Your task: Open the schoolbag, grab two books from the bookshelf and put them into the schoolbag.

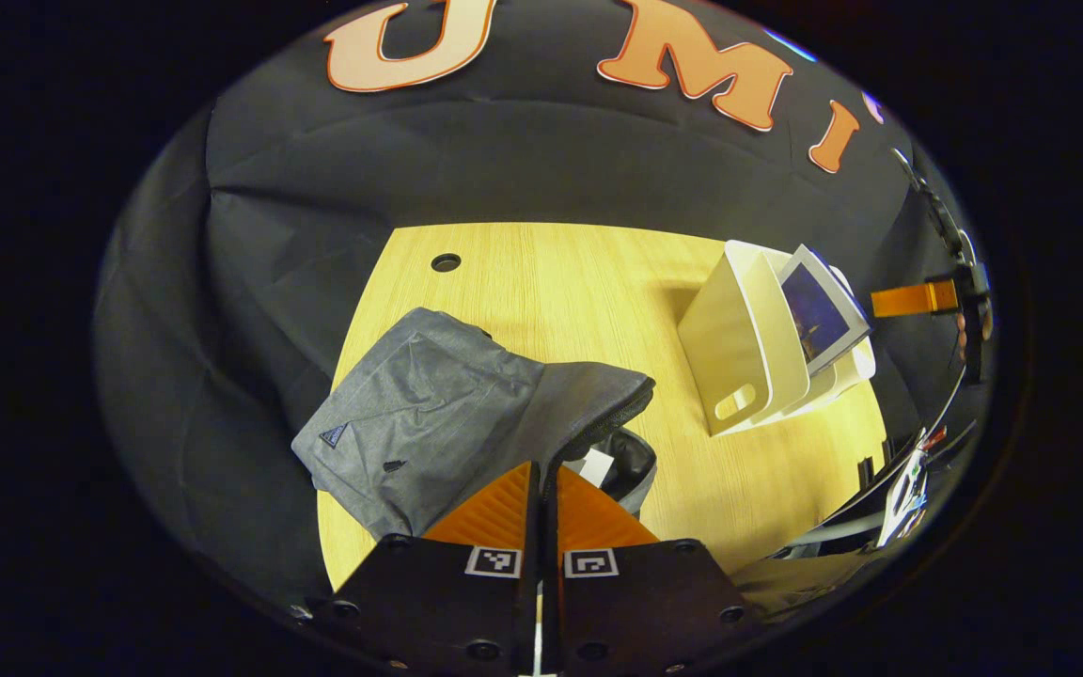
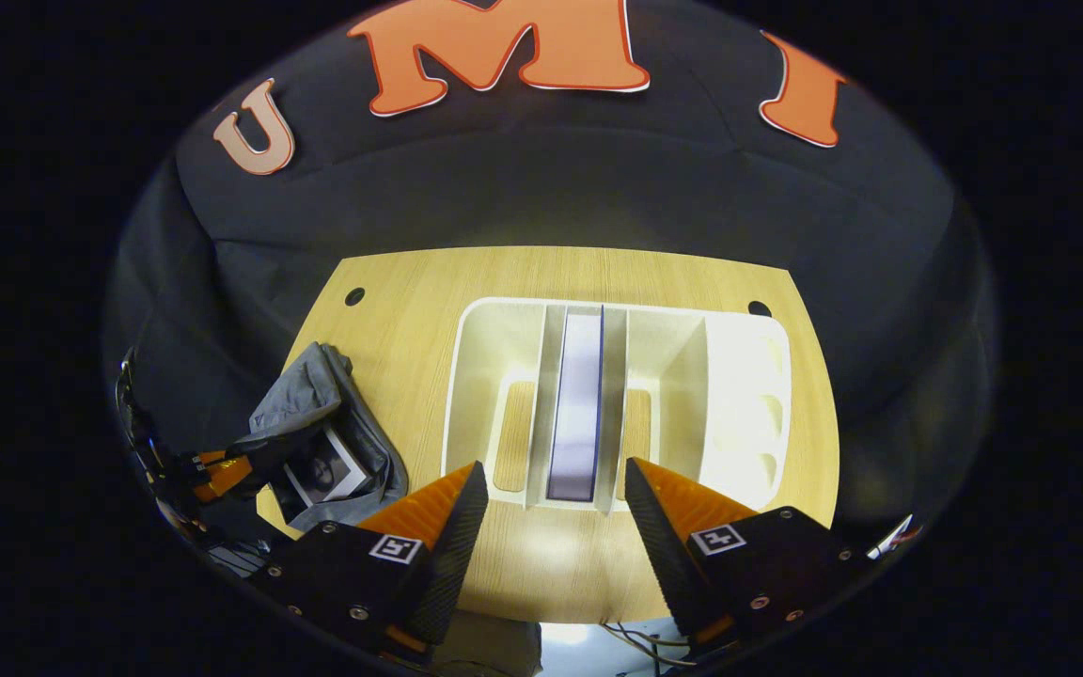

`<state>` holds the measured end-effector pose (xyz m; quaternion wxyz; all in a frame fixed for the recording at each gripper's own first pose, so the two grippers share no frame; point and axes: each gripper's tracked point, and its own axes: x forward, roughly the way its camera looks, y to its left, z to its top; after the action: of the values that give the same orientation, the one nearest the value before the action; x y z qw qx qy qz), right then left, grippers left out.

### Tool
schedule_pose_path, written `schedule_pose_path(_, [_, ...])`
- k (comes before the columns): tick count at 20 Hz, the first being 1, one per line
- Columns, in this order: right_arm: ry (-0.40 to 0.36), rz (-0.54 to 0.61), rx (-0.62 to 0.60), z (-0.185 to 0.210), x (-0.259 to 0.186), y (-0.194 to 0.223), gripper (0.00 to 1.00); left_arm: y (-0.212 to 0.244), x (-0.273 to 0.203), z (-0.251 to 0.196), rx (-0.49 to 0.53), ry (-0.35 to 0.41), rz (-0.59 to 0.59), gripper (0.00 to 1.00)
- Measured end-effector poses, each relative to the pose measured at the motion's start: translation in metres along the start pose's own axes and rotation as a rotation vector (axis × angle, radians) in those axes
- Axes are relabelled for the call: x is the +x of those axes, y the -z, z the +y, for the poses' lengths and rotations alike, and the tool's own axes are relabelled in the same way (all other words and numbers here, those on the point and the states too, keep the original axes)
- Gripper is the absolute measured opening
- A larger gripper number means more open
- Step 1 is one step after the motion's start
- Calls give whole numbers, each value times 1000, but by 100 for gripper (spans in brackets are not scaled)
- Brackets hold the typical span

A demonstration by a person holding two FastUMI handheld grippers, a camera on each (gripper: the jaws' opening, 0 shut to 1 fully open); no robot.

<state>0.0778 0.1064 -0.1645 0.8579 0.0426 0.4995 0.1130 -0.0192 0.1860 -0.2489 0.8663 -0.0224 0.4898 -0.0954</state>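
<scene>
The grey schoolbag (image 1: 429,414) lies on the wooden table (image 1: 551,282) with its zipped mouth pulled open. My left gripper (image 1: 541,467) is shut on the edge of that mouth, and a book (image 1: 595,465) shows inside. The bag (image 2: 316,414), the book in it (image 2: 321,475) and the left gripper (image 2: 217,470) also appear at the left of the right gripper view. The white bookshelf (image 2: 739,395) stands straight ahead of my right gripper (image 2: 551,498), which is open just in front of it. One book (image 2: 576,404) stands upright in the shelf's middle slot, between the fingers' line.
The bookshelf (image 1: 739,348) with its leaning book (image 1: 819,315) stands right of the bag, and the right gripper (image 1: 918,299) hovers beyond it. Cable holes (image 2: 354,296) (image 2: 759,307) mark the table's far corners. Black cloth surrounds the table. Cables and papers lie at the lower right (image 1: 899,489).
</scene>
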Motion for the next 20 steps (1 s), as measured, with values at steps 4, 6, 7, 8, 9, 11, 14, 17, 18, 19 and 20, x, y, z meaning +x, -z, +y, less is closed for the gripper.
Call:
schedule_pose_path(4, [-8,60,3,-16,22,-7,82,0,0,-1,-5,-31,13,3])
schedule_pose_path(6, [-27,89,15,-18,33,-12,77,4,2,-2,-12,-43,32,3])
schedule_pose_path(7, [-34,101,13,-19,39,-13,76,7,3,-3,-15,-52,44,3])
schedule_pose_path(8, [-41,111,8,-20,45,-15,71,9,6,-2,-18,-60,55,2])
schedule_pose_path(9, [-45,123,2,-21,52,-17,69,10,6,-5,-22,-71,65,3])
schedule_pose_path(11, [-52,161,-9,-22,67,-14,65,10,8,-6,-27,-92,78,3])
schedule_pose_path(14, [-25,184,-21,-30,83,-18,45,10,12,-9,-19,-125,91,3])
schedule_pose_path(17, [-27,182,-14,-28,84,-18,37,13,14,-12,-24,-132,99,3])
schedule_pose_path(18, [-24,192,-4,-31,82,-17,36,13,14,-12,-21,-135,101,3])
schedule_pose_path(19, [-27,194,7,-30,78,-16,35,12,15,-12,-18,-135,105,3])
schedule_pose_path(20, [-31,191,19,-30,74,-16,33,10,15,-12,-12,-134,103,3])
